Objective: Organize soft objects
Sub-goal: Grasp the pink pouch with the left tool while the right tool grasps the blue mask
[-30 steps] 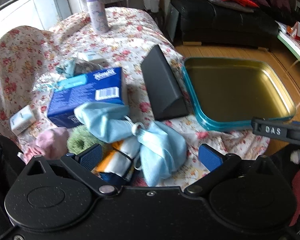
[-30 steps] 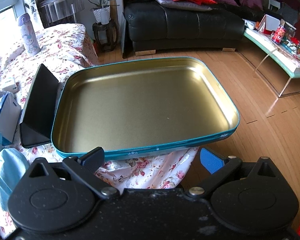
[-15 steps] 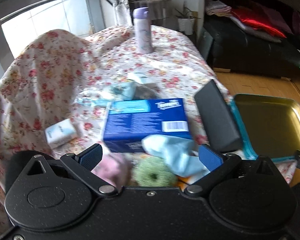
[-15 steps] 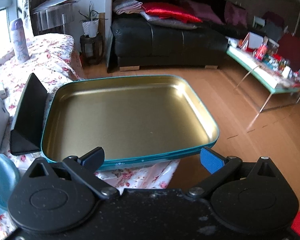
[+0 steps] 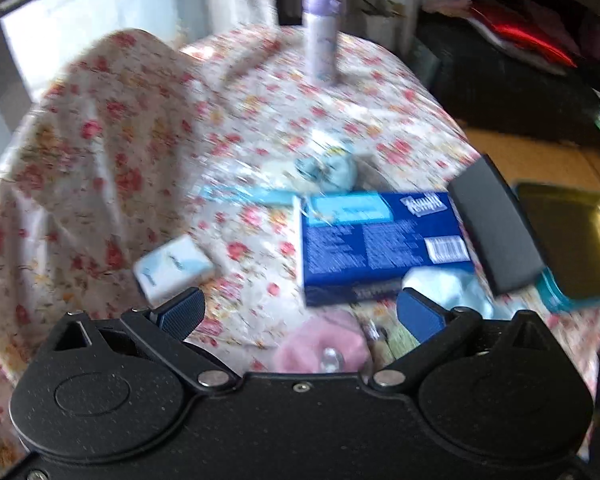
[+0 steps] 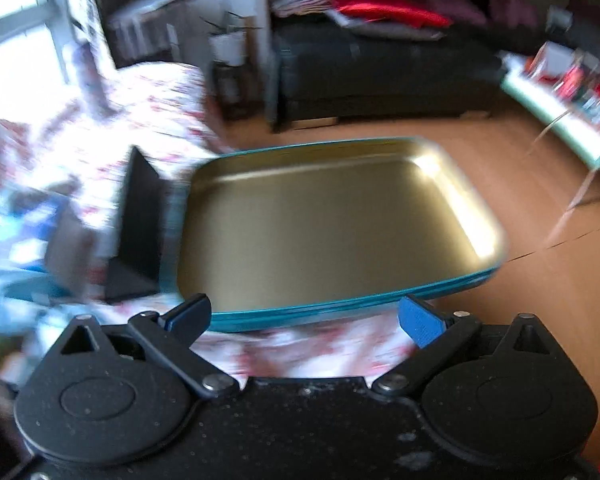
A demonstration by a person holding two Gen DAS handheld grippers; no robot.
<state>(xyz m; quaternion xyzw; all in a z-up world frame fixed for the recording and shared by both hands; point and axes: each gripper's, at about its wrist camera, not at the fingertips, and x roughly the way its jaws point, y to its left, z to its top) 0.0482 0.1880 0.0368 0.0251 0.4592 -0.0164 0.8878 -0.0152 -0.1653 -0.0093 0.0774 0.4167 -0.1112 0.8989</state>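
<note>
While both grippers' jaws gape empty, the left gripper (image 5: 300, 314) hovers over a pink soft item (image 5: 320, 346); the right gripper (image 6: 304, 316) faces the gold tray (image 6: 332, 220) at the counter's edge.

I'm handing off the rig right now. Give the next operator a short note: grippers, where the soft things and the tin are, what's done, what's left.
Left gripper: open, empty, above the pink fluffy item.
Right gripper: open, empty, facing the gold tin.
Light blue cloth lies by the blue tissue box; the black case sits between box and tin.
Done: nothing in the tin.
Left: all soft items, likely into the tin. Views are blurred.
</note>
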